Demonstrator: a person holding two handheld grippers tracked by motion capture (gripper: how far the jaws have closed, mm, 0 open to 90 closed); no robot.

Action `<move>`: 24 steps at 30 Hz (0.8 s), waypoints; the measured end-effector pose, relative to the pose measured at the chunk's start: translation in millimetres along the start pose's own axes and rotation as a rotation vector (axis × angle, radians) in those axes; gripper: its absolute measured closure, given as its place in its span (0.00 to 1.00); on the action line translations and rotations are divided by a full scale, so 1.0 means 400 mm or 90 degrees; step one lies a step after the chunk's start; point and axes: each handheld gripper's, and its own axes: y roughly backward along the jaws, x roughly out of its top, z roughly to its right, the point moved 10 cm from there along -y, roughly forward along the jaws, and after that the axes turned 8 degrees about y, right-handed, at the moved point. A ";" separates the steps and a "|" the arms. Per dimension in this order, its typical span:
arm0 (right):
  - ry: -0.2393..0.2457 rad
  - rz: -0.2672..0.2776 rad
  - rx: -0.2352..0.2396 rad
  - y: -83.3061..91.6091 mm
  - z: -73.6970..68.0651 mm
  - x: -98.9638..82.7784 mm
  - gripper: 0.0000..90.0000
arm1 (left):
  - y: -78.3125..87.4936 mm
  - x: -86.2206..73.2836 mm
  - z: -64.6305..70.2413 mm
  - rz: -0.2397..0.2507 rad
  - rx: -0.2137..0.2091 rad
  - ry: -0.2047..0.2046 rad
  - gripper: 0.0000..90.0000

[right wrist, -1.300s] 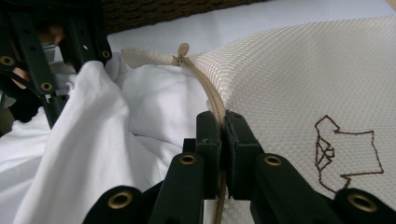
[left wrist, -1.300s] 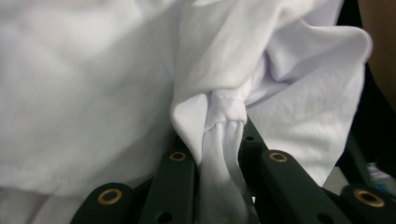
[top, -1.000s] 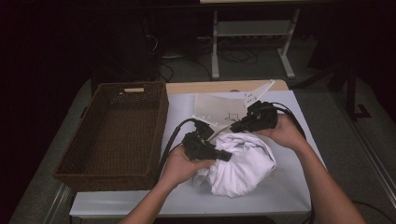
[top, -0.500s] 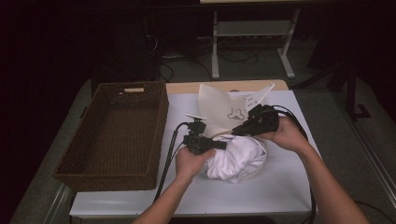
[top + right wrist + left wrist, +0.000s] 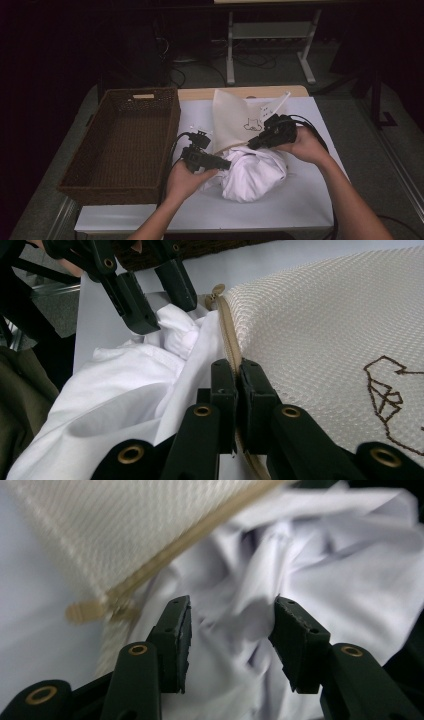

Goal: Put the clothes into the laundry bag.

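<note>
A cream mesh laundry bag (image 5: 231, 120) with a small embroidered drawing lies on the white table cover, and a bunched white garment (image 5: 252, 172) sits at its mouth. My right gripper (image 5: 251, 144) is shut on the bag's zipper edge (image 5: 231, 351) and holds that edge up. My left gripper (image 5: 227, 164) is open, its jaws on either side of a fold of the white garment (image 5: 240, 625). In the right gripper view the left gripper (image 5: 157, 297) stands open just beyond the zipper pull (image 5: 216, 292). The same pull (image 5: 82, 611) hangs at the bag's corner in the left gripper view.
A dark woven basket (image 5: 125, 142) stands to the left on the table, touching the white cover (image 5: 280, 205). Cables trail from both grippers. Beyond the table's far edge are a metal frame (image 5: 270, 37) and floor cables.
The left gripper moved right, into the garment at the bag's mouth. The right gripper lifted the bag's edge, and the garment bundle sits more tightly under the bag.
</note>
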 end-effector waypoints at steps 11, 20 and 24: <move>0.004 -0.020 0.009 -0.029 -0.009 -0.012 0.95 | -0.103 -0.016 0.011 0.002 -0.099 0.045 0.92; 0.027 0.001 0.021 -0.008 -0.041 0.006 0.95 | -0.056 -0.002 0.122 0.021 -0.200 0.029 0.93; 0.025 0.001 0.026 0.003 -0.050 0.002 0.95 | -0.101 0.018 0.097 0.055 -0.151 0.049 0.93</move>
